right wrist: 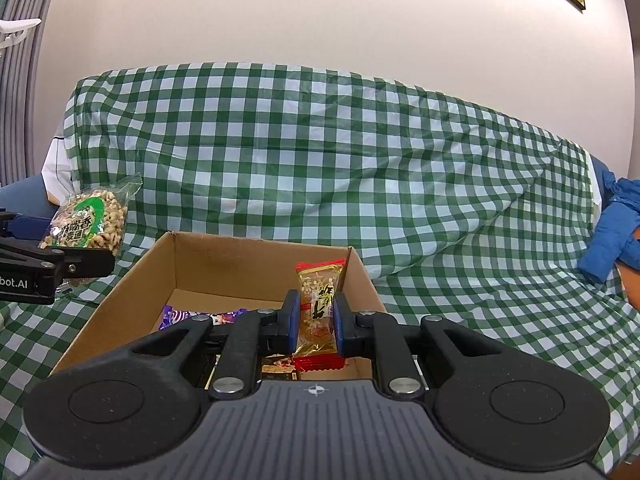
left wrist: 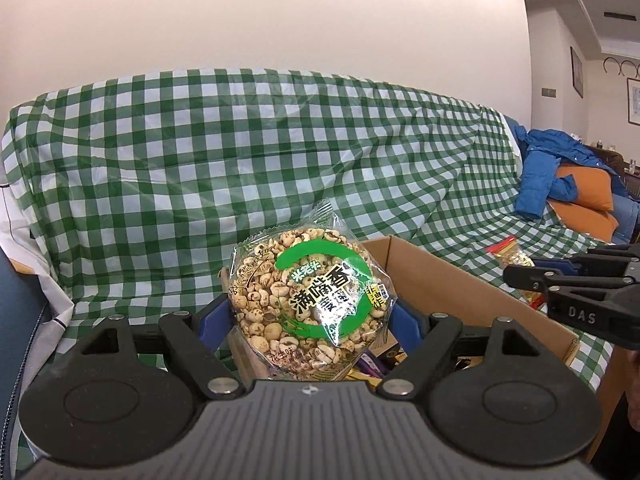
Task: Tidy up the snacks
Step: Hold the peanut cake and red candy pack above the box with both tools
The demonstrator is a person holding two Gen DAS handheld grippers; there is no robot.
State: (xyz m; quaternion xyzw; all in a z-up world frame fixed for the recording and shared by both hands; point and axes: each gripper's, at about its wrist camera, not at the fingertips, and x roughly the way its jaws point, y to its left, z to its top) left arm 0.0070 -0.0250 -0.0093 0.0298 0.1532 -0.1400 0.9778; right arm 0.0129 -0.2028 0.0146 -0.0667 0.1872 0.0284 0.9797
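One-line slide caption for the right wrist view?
Right gripper holds a gold-and-red snack bar above the open cardboard box; left gripper holds a puffed-grain pack.

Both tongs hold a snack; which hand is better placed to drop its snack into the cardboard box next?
Right, probably: its tongs hold the gold bar over the box; the left's round puffed pack hangs outside it.

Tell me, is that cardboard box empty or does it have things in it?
Not empty. The open cardboard box holds a purple packet and other wrappers on its floor; much bare floor shows.

green checked cloth (left wrist: 240,152) draped over sofa, blue jacket (left wrist: 540,172) beside.
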